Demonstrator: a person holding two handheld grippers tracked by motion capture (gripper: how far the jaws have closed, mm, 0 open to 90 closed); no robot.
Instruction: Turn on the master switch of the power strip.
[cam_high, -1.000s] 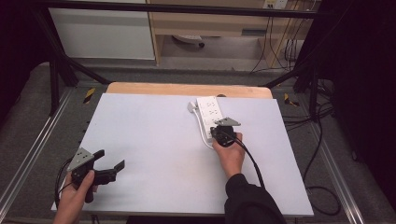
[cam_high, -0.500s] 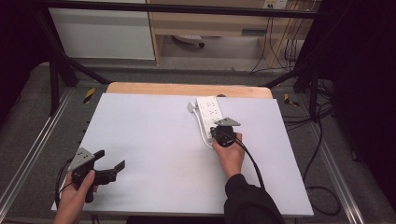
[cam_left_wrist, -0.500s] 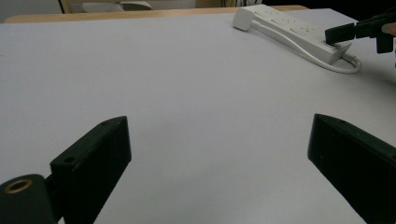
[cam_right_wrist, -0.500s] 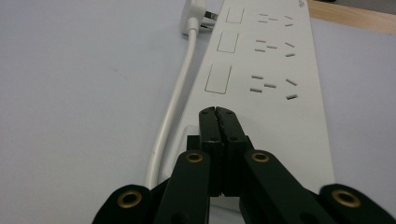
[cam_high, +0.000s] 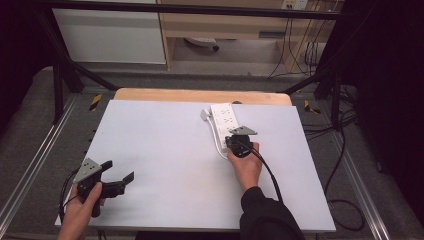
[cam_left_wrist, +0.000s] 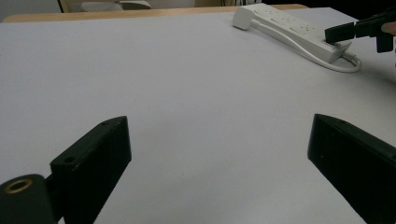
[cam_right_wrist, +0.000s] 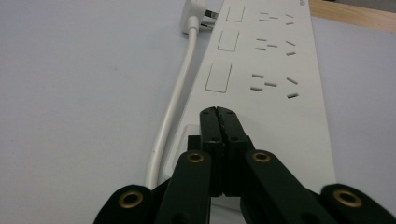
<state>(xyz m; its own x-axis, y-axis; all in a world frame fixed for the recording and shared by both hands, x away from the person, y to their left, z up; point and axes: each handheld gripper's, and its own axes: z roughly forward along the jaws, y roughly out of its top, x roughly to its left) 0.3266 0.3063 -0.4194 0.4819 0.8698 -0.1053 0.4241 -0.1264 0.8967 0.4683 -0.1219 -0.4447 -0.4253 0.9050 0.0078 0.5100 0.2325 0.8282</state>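
Observation:
A white power strip (cam_high: 223, 117) lies right of centre on the white table (cam_high: 160, 150), with several sockets (cam_right_wrist: 273, 81) and switches facing up. Its white cable (cam_right_wrist: 175, 98) runs along its left side to a plug (cam_right_wrist: 196, 11) lying at the far end. My right gripper (cam_right_wrist: 218, 112) is shut, its tips resting over the near end of the strip (cam_left_wrist: 292, 28), with nothing between them. In the high view the right gripper (cam_high: 234, 140) sits at that same end. My left gripper (cam_high: 120, 170) stands open over bare table at the front left, jaws wide apart (cam_left_wrist: 219, 140).
A wooden strip (cam_high: 200, 95) borders the table's far edge. Black frame bars (cam_high: 65, 75) and metal rails (cam_high: 30, 165) flank the table. Loose cables (cam_high: 340, 150) lie on the floor at the right. A cabinet (cam_high: 110, 35) stands behind.

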